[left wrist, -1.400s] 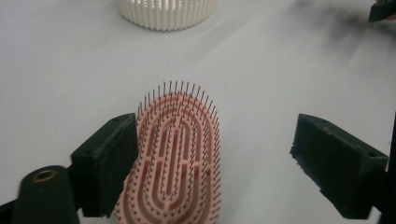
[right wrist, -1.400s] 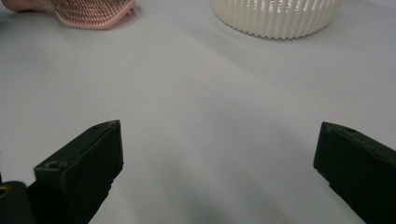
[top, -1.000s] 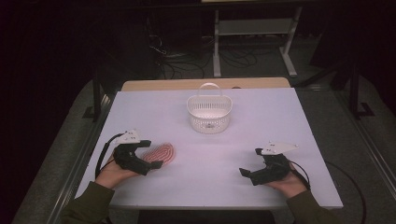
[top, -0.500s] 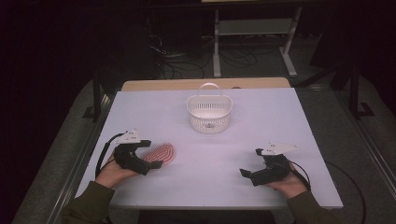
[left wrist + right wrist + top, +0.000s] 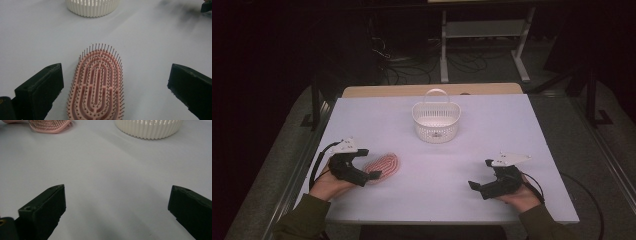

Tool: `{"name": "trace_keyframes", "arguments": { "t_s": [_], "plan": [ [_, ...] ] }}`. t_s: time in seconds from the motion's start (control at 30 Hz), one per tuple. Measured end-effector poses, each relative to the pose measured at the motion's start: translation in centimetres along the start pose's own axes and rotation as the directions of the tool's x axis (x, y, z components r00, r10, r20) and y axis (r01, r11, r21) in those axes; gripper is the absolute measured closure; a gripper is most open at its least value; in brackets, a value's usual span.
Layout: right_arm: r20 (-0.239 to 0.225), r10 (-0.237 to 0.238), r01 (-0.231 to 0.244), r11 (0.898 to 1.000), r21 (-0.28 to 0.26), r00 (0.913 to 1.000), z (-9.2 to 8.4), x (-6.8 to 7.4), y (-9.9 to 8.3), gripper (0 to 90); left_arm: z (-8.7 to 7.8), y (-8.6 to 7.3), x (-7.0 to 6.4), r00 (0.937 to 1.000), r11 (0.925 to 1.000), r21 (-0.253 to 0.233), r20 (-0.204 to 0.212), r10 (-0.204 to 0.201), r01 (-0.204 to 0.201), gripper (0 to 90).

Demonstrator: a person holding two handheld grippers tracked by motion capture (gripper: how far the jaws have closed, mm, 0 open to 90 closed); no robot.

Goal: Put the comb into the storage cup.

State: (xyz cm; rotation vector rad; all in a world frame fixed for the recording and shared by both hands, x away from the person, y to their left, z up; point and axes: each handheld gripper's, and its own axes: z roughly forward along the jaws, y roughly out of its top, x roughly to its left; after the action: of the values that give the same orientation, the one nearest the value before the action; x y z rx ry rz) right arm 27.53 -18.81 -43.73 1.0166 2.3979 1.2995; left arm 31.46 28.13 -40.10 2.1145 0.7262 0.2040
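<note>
A pink oval hairbrush [image 5: 385, 163] lies bristles-up on the white table [image 5: 502, 125], at the front left. My left gripper [image 5: 369, 164] is open, one jaw on each side of the brush's near end. In the left gripper view the hairbrush [image 5: 98, 85] lies between the spread jaws of that gripper [image 5: 116, 73], and neither jaw touches it. My right gripper [image 5: 480, 174] rests open at the front right; its own view shows this gripper [image 5: 117, 195] with only bare table between the jaws.
A white slatted basket [image 5: 435, 121] with a handle stands at the table's middle back, and its inside looks empty. The basket [image 5: 92, 7] lies ahead of the left gripper. From the right gripper the basket [image 5: 148, 128] and hairbrush [image 5: 50, 125] show far off.
</note>
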Motion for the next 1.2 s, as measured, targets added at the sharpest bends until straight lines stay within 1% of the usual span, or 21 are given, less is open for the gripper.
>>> {"name": "trace_keyframes", "arguments": {
  "t_s": [0.13,0.27,0.33,0.47,0.6,0.7,0.73,0.87,0.97,1.2],
  "plan": [
    [-0.001,0.0,0.0,1.0,0.0,1.0,0.0,0.0,0.0,1.3,-0.1,-0.1,0.1,1.0,1.0,-0.001,-0.002,0.0,0.0,0.1],
    [-0.001,0.001,-0.001,1.0,-0.001,1.0,0.0,0.0,0.0,1.3,-0.3,-0.3,0.4,0.9999,1.0,0.003,-0.013,0.0,0.0,0.1],
    [0.001,0.003,-0.003,1.0,-0.003,1.0,0.0,0.0,0.0,1.3,-0.4,-0.4,0.5,0.9998,1.0,0.003,-0.02,0.007,-0.006,0.1],
    [0.002,0.004,-0.004,1.0,-0.002,1.0,0.0,0.0,0.0,1.3,-0.8,-0.7,0.8,0.9994,0.9999,0.01,-0.033,0.005,-0.005,0.2],
    [0.0,0.004,-0.004,1.0,0.001,1.0,0.0,0.0,0.0,1.3,-1.0,-0.8,1.1,0.9994,1.0,0.007,-0.035,0.003,-0.003,1.1],
    [0.001,0.005,-0.005,1.0,0.001,1.0,0.1,0.0,0.0,1.3,-1.2,-1.0,1.3,0.9992,1.0,0.001,-0.039,-0.005,0.006,2.4],
    [0.002,0.006,-0.006,1.0,0.001,1.0,0.0,0.0,-0.1,1.3,-1.3,-1.0,1.5,0.999,1.0,0.004,-0.044,-0.001,0.001,2.4],
    [0.003,0.007,-0.007,1.0,0.0,1.0,0.0,0.0,-0.1,1.3,-1.5,-1.1,1.6,0.9987,1.0,0.0,-0.051,-0.008,0.008,2.3],
    [0.004,0.009,-0.009,1.0,0.001,1.0,-0.1,0.0,-0.2,1.3,-1.7,-1.3,1.8,0.9981,1.0,0.005,-0.061,-0.007,0.008,2.3],
    [0.003,0.008,-0.008,1.0,-0.002,1.0,-0.1,0.0,-0.1,1.3,-2.1,-1.6,2.2,0.9976,0.9999,0.013,-0.069,-0.005,0.006,2.1]
  ]
}}
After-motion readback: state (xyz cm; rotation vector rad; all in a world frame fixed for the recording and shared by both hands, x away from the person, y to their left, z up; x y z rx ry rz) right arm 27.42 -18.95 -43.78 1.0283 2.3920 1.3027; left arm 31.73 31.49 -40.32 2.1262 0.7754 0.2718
